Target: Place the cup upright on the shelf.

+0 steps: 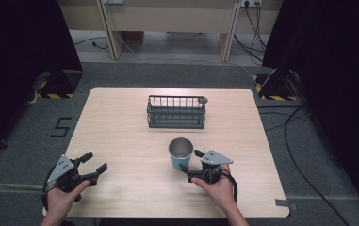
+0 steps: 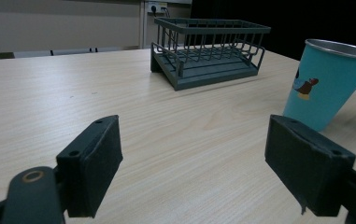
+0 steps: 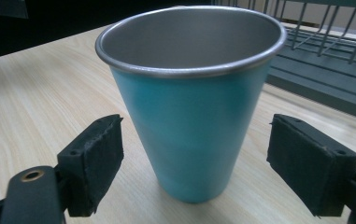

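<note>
1. The table (image 1: 120,117) is a light wood-grain top standing on grey carpet, with dark curtains at both sides and cables trailing over the floor on the right.
2. The wire rack (image 1: 176,112), dark green-grey and rectangular, stands upright near the table's far middle; in the left gripper view it (image 2: 210,49) sits beyond the bare wood, and in the right gripper view its bars (image 3: 327,42) rise just behind the cup.
3. The right gripper (image 1: 191,160) is held in the person's right hand near the table's front edge, right of centre. Its jaws stand wide apart, one on each side of the cup's lower half, neither pad touching it.
4. The left gripper (image 1: 95,162) is held at the table's front left corner, well apart from the cup, its jaws spread wide over bare wood.
5. The cup (image 1: 181,153), teal outside and bare metal inside, stands upright in front of the rack, between the right jaws (image 3: 189,107); a small cartoon figure shows on its side (image 2: 323,84).
</note>
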`<action>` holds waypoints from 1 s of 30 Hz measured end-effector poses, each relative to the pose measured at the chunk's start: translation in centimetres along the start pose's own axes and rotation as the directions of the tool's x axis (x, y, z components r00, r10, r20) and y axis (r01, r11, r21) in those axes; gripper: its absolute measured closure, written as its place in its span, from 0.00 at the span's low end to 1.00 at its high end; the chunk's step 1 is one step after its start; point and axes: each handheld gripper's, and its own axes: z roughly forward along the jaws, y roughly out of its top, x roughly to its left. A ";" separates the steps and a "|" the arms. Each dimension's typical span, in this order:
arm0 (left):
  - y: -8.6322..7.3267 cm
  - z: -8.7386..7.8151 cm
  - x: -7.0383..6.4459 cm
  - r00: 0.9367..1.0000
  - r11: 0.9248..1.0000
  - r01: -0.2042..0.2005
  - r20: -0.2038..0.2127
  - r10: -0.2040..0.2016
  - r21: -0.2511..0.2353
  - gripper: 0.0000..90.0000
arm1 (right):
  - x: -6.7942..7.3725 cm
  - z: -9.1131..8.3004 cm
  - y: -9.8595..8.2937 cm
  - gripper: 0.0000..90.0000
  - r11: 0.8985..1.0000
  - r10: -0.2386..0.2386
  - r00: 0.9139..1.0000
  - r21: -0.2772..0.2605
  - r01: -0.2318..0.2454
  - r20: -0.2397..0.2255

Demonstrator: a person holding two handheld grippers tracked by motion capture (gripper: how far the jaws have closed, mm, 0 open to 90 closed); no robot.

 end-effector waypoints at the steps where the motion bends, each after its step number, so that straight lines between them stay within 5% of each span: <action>1: 0.0 0.0 0.0 1.000 1.000 0.000 0.000 0.000 0.000 0.20 | 0.0 0.0 0.0 0.21 1.000 0.000 1.000 0.000 0.000 0.000; 9: 0.0 0.0 0.0 1.000 1.000 -0.002 0.000 0.002 0.000 0.20 | 0.2 1.7 0.1 0.17 0.998 -0.054 0.998 0.024 0.054 0.009; 18: 0.0 0.0 0.0 1.000 1.000 -0.002 0.001 0.002 -0.001 0.20 | 0.3 3.5 0.3 0.20 0.999 -0.053 0.999 0.007 0.053 0.005; 30: 0.0 0.0 -0.1 1.000 1.000 -0.002 0.003 0.002 -0.002 0.21 | 0.6 3.8 0.2 0.21 0.999 -0.044 0.999 -0.021 0.044 -0.019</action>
